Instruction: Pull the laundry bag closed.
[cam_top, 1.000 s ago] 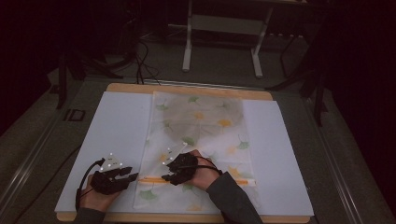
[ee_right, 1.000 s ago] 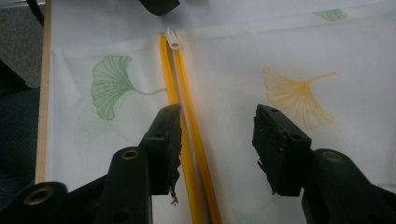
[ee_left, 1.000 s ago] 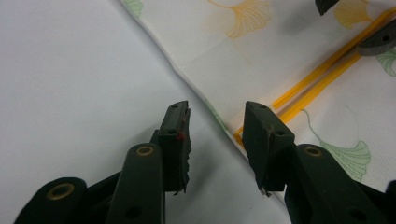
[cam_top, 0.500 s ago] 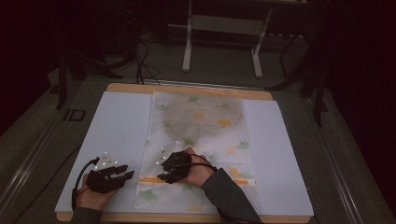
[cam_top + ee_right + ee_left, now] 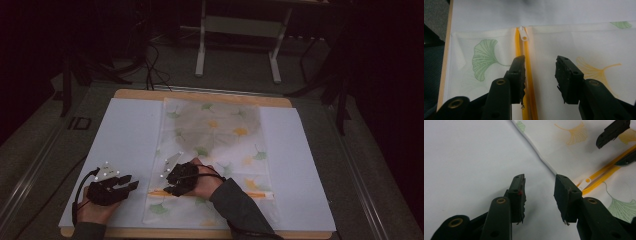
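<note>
a: while both grippers are hovering over the near part of the desk (image 5: 125, 130), where is the zipper pull sitting relative to the fingers?

b: the white zipper pull (image 5: 523, 33) is lying at the left end of the yellow zipper (image 5: 527, 75), right at the left edge of the leaf-print mesh bag (image 5: 215, 145). seen from the right gripper (image 5: 540, 75), it is lying straight ahead, beyond the fingertips and slightly toward the left finger. seen from the left gripper (image 5: 539, 192), the pull (image 5: 584, 182) is lying just past the right finger, off to that side.

a: how is the long axis running?

b: the zipper is running across the bag, left to right in the high view, near the person's edge. the right gripper (image 5: 175, 182) is pointing along that line, with one finger sitting over the yellow tape.

a: finger state?

b: both pairs of fingers are standing apart, holding nothing.

a: which gripper is nearer?

b: the left gripper (image 5: 120, 185) is resting over bare white surface just beside the bag edge; judging from its own view, it is sitting nearer the pull. the right one is aligned, but needing travel forward along the zipper.
</note>
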{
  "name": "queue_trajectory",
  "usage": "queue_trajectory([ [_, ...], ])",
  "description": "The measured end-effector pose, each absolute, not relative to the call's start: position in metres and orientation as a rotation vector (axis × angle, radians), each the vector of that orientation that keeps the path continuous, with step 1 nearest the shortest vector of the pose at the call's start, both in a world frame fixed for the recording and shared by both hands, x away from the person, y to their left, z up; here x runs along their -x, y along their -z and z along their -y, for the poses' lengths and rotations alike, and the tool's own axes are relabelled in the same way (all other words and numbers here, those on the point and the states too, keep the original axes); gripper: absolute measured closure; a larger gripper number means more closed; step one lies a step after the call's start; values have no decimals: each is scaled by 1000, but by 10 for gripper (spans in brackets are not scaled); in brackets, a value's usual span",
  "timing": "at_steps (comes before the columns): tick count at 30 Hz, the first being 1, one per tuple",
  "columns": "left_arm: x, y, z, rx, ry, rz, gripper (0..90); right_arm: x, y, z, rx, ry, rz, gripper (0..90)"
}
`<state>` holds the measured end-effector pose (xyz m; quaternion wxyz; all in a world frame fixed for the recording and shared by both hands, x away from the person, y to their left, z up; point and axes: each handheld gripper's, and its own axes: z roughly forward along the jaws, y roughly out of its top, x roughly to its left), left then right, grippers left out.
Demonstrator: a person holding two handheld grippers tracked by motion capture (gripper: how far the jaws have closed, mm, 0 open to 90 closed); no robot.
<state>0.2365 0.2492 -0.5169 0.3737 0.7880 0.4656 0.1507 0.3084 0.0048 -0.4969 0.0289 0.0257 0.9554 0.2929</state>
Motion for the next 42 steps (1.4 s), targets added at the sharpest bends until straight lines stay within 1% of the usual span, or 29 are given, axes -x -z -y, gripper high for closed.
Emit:
queue_trajectory([
  [18, -237, 518, -252, -2014, -395, -1206, 602, -303, 504, -27, 1, -859, -2998, 685],
  [30, -236, 518, -252, -2016, -399, -1207, 595, -300, 507, -44, 35, -819, -3012, 726],
  [38, -236, 518, -253, -2015, -400, -1207, 595, -299, 510, -53, 47, -773, -3028, 731],
  [42, -236, 518, -253, -2014, -399, -1209, 595, -300, 511, -56, 39, -754, -3036, 772],
])
